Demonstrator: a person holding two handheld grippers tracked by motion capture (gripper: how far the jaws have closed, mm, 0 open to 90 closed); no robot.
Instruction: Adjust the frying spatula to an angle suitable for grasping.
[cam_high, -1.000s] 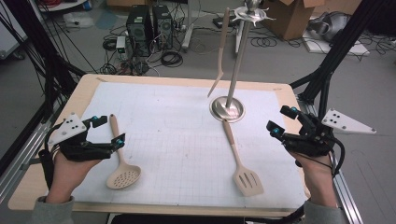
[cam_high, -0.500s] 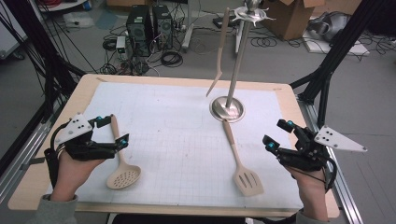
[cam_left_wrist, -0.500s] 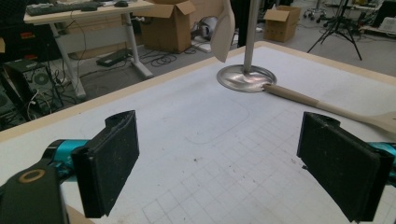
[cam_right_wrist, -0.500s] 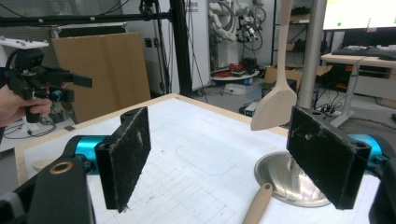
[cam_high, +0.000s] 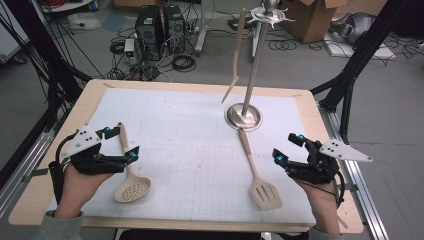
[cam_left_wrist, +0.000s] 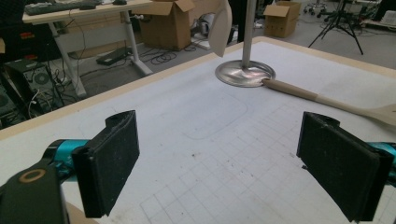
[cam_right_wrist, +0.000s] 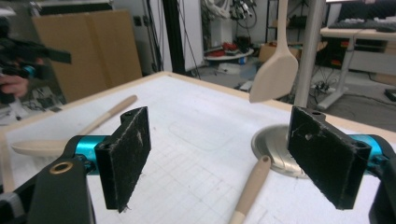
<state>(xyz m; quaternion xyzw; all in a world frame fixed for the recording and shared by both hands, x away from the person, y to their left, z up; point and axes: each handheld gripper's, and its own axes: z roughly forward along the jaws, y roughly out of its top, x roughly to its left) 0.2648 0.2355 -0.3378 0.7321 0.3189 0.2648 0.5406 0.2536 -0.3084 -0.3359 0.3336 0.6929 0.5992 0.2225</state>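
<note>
A wooden skimmer spoon (cam_high: 132, 189) lies at the front left of the white mat, its handle pointing away. My left gripper (cam_high: 121, 144) is open and, from above, its fingertips stand on either side of that handle; how high it is I cannot tell. In the left gripper view the left gripper (cam_left_wrist: 224, 163) has only mat between its pads. A wooden slotted spatula (cam_high: 264, 194) lies right of centre, its handle end at the stand's base (cam_high: 243, 116). My right gripper (cam_high: 288, 148) is open, just right of that handle. The spatula handle (cam_right_wrist: 247, 191) lies ahead of and below the right gripper (cam_right_wrist: 224, 154).
A metal stand (cam_high: 255, 60) rises from its round base, and a wooden spatula (cam_high: 235, 55) hangs from its top. The mat lies on a wooden table (cam_high: 55, 150). Black frame legs, cables and computers stand on the floor beyond the table's far edge.
My left gripper moved right until its jaws frame the skimmer's handle. My right gripper moved left and toward the front edge, closer to the slotted spatula's handle. Both utensils stayed put.
</note>
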